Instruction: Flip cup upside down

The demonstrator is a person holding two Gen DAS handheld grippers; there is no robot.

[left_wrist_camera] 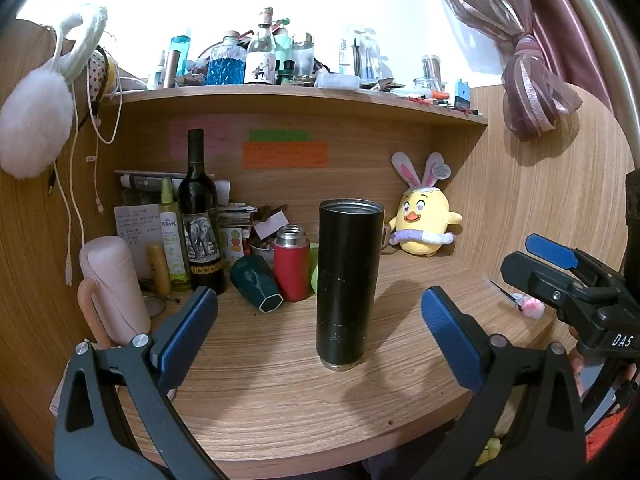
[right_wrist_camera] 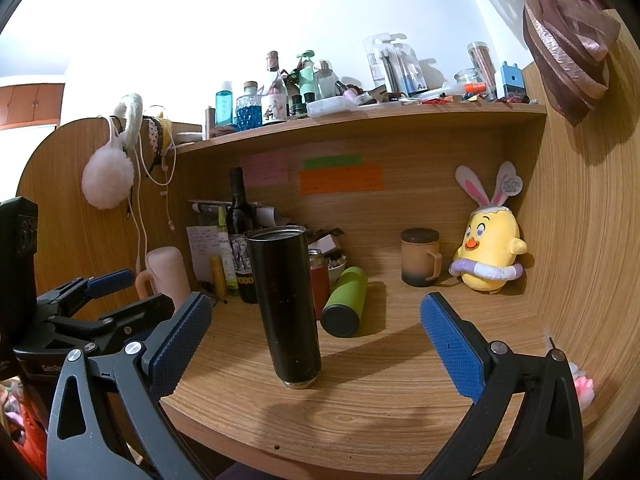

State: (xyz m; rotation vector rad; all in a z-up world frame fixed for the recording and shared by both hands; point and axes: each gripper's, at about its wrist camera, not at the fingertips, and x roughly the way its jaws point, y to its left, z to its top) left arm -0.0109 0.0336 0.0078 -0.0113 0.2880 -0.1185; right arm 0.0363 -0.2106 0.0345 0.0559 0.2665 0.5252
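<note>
A tall black metal cup (left_wrist_camera: 346, 284) stands upright on the wooden desk (left_wrist_camera: 280, 392), open mouth up; it also shows in the right wrist view (right_wrist_camera: 286, 304). My left gripper (left_wrist_camera: 320, 332) is open, its blue pads wide apart on either side of the cup, a little short of it. My right gripper (right_wrist_camera: 316, 340) is open and empty, with the cup left of centre between its pads. Each gripper shows in the other's view: the right one (left_wrist_camera: 560, 276) at the right edge, the left one (right_wrist_camera: 104, 296) at the left edge.
Behind the cup stand a wine bottle (left_wrist_camera: 200, 216), a red flask (left_wrist_camera: 291, 262), a lying dark green cup (left_wrist_camera: 256, 284), a lying green bottle (right_wrist_camera: 346, 300), a pink jug (left_wrist_camera: 114, 284), a brown mug (right_wrist_camera: 420, 256) and a yellow plush chick (right_wrist_camera: 490, 252). A cluttered shelf (left_wrist_camera: 304, 96) hangs above.
</note>
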